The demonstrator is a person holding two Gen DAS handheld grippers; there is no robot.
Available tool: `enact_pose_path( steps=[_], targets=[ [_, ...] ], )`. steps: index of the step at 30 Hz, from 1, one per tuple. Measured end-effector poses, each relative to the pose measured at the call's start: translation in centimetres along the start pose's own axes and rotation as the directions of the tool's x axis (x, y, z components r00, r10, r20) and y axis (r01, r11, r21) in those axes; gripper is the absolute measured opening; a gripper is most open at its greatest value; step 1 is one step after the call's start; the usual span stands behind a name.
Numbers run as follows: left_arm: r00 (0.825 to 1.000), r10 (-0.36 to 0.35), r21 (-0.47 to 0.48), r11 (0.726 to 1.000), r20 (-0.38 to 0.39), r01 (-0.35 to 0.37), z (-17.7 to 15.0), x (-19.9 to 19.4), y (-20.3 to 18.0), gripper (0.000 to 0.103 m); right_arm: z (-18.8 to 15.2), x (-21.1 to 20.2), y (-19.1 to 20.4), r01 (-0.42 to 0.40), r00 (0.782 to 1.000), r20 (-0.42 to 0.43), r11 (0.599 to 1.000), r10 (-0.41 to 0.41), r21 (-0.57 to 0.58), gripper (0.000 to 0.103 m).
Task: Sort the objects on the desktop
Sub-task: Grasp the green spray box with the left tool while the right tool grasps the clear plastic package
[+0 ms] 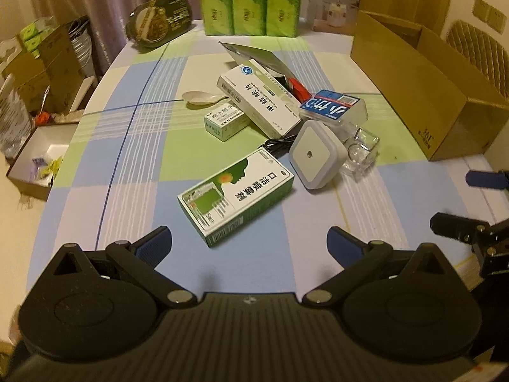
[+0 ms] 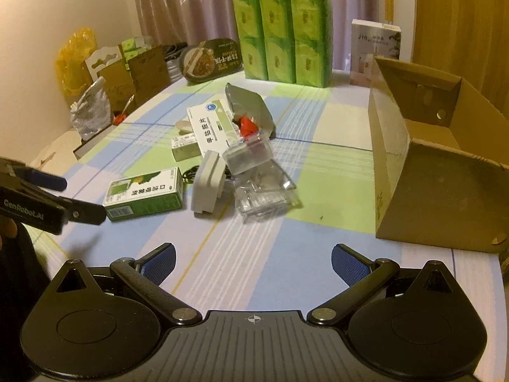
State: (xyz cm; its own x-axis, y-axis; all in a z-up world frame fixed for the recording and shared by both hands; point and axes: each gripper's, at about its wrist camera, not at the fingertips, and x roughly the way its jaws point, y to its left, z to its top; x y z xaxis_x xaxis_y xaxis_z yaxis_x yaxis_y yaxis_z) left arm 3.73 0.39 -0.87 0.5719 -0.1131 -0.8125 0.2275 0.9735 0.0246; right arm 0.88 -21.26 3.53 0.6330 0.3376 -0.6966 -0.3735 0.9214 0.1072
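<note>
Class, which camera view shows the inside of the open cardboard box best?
The right wrist view: the cardboard box opens toward that camera, so its inner walls and floor show. The left wrist view shows the cardboard box mostly from its outer side, interior largely hidden.

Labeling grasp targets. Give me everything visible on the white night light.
The night light is a white, rounded-square plastic block with a paler front panel and a small dark dot at its centre. It stands tilted on one edge on the tablecloth, front toward the left wrist view. The right wrist view shows its thick side and flat back. A black cable lies behind it; a clear glass sits close beside it, contact unclear. No tongs touch it.
</note>
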Motion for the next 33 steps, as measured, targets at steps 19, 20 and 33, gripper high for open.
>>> enact_pose_path(
  steps=[19, 20, 33],
  targets=[
    [0.992, -0.07, 0.328, 0.939, -0.103, 0.101, 2.5, 6.3, 1.3, 0.101, 2.8, 5.3, -0.8, -0.026, 1.0, -0.009, 0.992, 0.025, -0.123, 0.101],
    [0.992, -0.067, 0.344, 0.933, -0.109, 0.101, 2.6, 6.7, 1.5, 0.101, 2.9, 5.6, -0.8, -0.026, 1.0, -0.011, 0.991, 0.025, -0.128, 0.101],
    [0.969, -0.115, 0.282, 0.943, -0.219, 0.176, 3.7, 10.7, 3.4, 0.067, 3.9, 8.5, -1.5, -0.019, 0.999, -0.039, 0.988, 0.013, -0.156, 0.101]
  ],
)
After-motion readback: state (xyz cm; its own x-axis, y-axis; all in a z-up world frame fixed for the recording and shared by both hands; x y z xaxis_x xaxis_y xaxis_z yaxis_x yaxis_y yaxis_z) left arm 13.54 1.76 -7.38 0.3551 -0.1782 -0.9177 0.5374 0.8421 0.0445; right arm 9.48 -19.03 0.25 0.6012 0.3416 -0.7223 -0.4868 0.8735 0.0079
